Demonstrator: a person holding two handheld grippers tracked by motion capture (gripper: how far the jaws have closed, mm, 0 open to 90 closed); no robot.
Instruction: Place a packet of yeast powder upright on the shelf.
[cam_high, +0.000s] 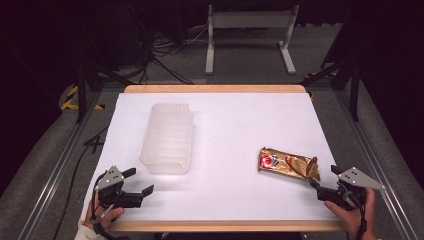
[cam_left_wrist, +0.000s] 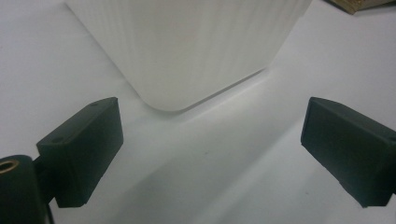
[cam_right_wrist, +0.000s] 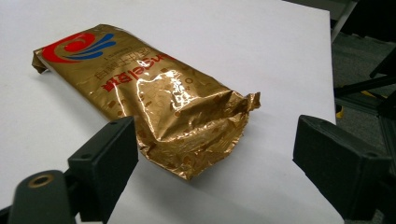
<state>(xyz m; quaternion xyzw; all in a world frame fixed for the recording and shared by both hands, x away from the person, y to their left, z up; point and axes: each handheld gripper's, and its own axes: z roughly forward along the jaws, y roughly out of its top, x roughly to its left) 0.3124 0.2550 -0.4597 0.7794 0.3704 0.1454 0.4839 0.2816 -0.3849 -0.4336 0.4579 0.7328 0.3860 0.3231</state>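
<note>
A gold packet (cam_high: 288, 164) lies flat near the table's (cam_high: 225, 200) right edge, its red swirl and lettering legible in the right gripper view. The right gripper (cam_high: 324, 181) gapes just beside it. The left gripper (cam_high: 141, 180), jaws apart, faces the ribbed white tub (cam_high: 167, 137).

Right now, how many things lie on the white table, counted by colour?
White, translucent: 1, the plastic container
Gold: 1, the foil packet
Total: 2
</note>
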